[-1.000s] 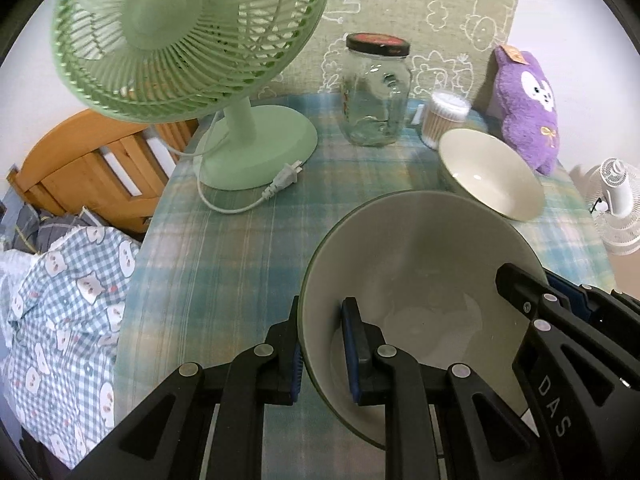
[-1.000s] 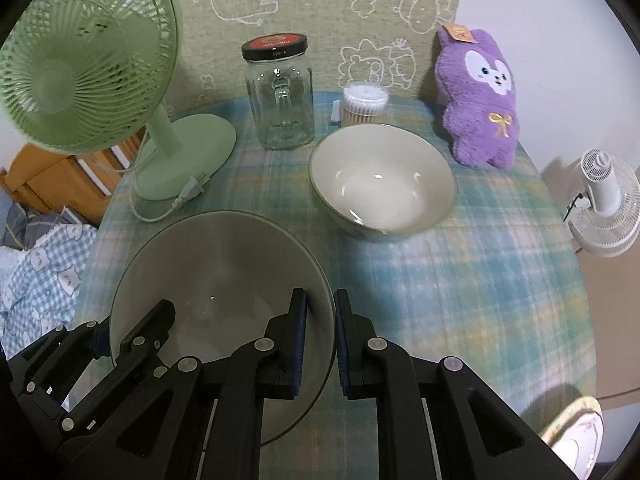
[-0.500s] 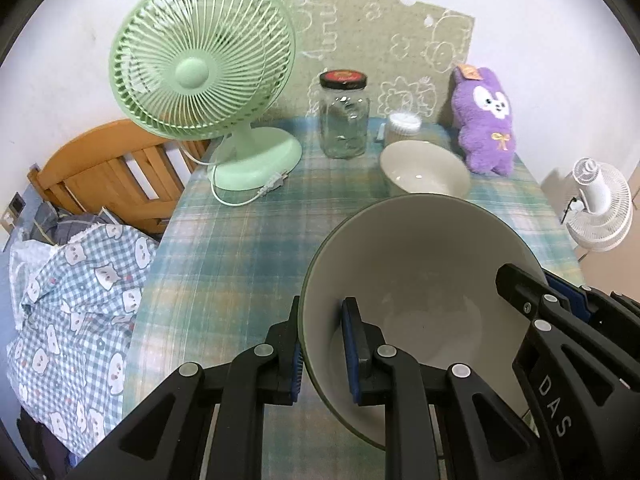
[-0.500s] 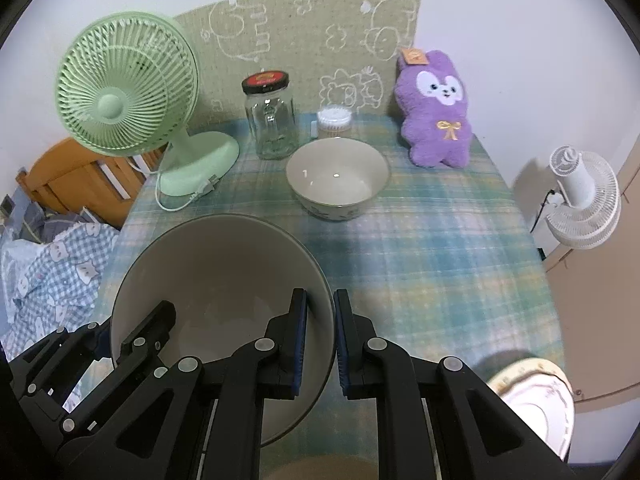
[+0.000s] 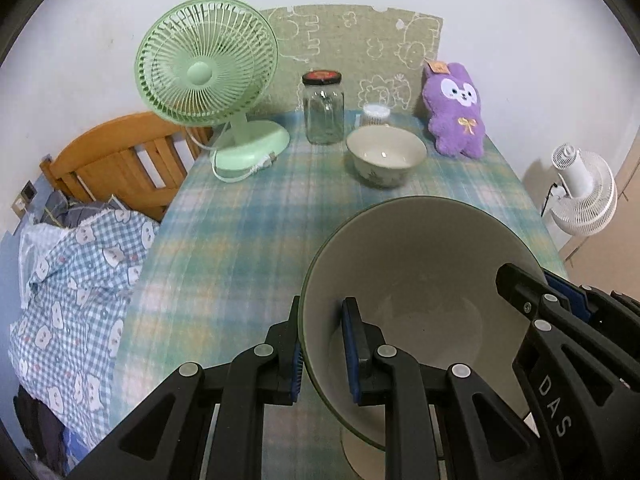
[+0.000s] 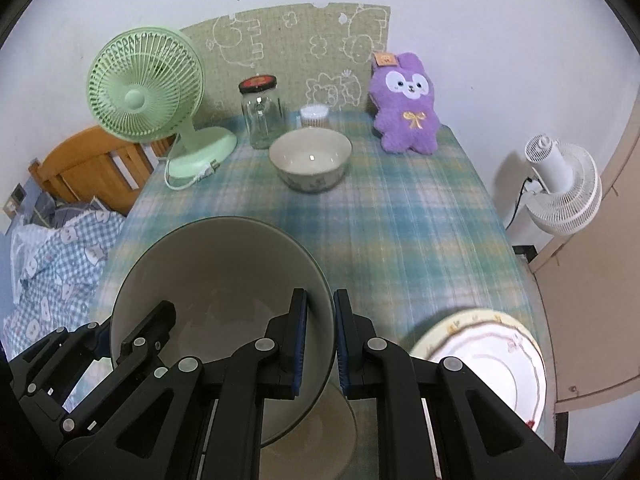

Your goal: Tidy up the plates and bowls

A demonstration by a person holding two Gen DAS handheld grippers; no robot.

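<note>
Above the near edge of the tabletop (image 6: 420,216) I had the big bowl (image 5: 420,280) held up between both grippers, one on each side of its rim. My left gripper (image 5: 322,344) pinched the bowl's left wall, one pad outside and one inside; my right gripper (image 6: 320,340) did the same on the right wall, jaws drawn narrow on the rim. I judged two grips were used because the bowl was wide and deep, and a single pinch on one edge would have let it tip.

Under the bowl, part of a pale round dish (image 6: 328,428) showed at the near edge; I could not tell if it was a plate or another bowl, nor whether the big bowl touched it. It looked to me like the place I meant the bowl to nest, so things would stack rather than spread.

Just right of that, at the near right corner, sat a flowered plate (image 6: 492,356). Well apart, toward the far edge, stood the small bowl (image 6: 310,164), apparently not yet gathered. Behind it along the far edge were a jar (image 6: 262,120), a tub of cotton swabs (image 6: 315,115), a green fan (image 6: 148,92) at the far left corner and a purple plush (image 6: 406,120) at the far right, all clear of my working area.
</note>
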